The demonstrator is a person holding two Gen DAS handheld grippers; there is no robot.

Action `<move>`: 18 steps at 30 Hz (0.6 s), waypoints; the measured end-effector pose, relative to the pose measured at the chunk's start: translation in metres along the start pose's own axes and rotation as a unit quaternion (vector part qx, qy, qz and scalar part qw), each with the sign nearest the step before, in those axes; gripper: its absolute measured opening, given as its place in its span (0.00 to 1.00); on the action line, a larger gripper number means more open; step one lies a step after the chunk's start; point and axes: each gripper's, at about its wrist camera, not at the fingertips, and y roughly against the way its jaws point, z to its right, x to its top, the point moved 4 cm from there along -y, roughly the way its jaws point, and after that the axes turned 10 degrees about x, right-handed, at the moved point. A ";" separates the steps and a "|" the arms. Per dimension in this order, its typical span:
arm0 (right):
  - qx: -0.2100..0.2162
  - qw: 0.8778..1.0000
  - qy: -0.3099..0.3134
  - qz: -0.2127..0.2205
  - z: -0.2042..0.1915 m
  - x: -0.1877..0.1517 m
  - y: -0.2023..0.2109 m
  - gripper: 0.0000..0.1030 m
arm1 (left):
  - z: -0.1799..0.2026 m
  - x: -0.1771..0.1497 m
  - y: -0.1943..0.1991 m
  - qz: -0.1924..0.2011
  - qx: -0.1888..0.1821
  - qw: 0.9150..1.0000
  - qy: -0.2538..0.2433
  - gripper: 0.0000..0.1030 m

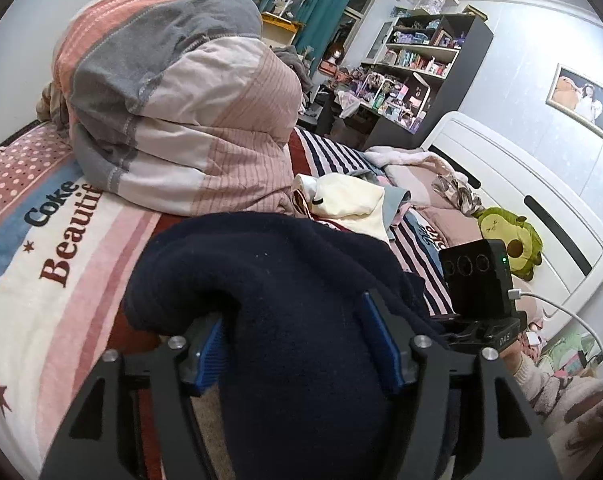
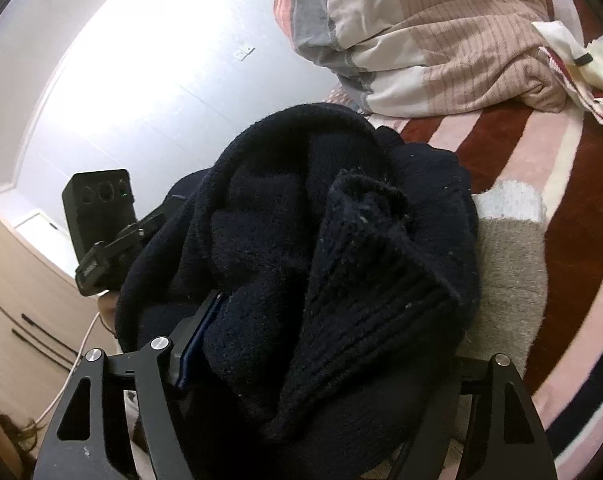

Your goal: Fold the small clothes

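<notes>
On my striped bed (image 1: 61, 300) the dark knit sweater (image 1: 285, 292) lies bunched between both my grippers. My left gripper (image 1: 297, 344) and right gripper (image 2: 317, 364) stand parted around it. Beyond, a folded quilt (image 1: 173, 112).

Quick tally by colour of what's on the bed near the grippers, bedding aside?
Navy: 1, the navy knit garment bunched between both grippers.
Beige: 1, the beige knit piece under it.
Cream: 1, the cream garment further back.
Green: 1, the avocado plush toy by the headboard.
Total: 4
</notes>
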 end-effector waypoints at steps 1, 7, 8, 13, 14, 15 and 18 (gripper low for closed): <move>-0.008 1.000 0.000 0.001 0.001 0.001 0.002 0.75 | 0.000 0.000 0.004 0.004 0.005 1.000 -0.002 0.59; -0.048 0.999 0.014 0.006 0.001 -0.003 0.020 0.77 | 0.004 0.002 0.019 0.020 0.018 1.000 -0.004 0.60; -0.051 0.999 0.015 0.006 0.001 -0.004 0.022 0.77 | 0.005 0.003 0.022 0.024 0.021 0.999 -0.005 0.60; -0.061 0.998 0.012 0.008 0.001 -0.009 0.034 0.77 | 0.011 0.005 0.031 0.033 0.020 0.999 -0.004 0.63; -0.062 0.998 0.010 0.009 0.002 -0.010 0.037 0.77 | 0.012 0.005 0.031 0.033 0.021 0.999 -0.006 0.63; -0.062 0.998 0.009 0.011 0.003 -0.010 0.039 0.77 | 0.014 0.006 0.031 0.034 0.022 0.999 -0.008 0.64; -0.067 0.998 0.012 0.017 0.001 -0.011 0.046 0.77 | 0.016 0.007 0.032 0.035 0.022 0.999 -0.008 0.64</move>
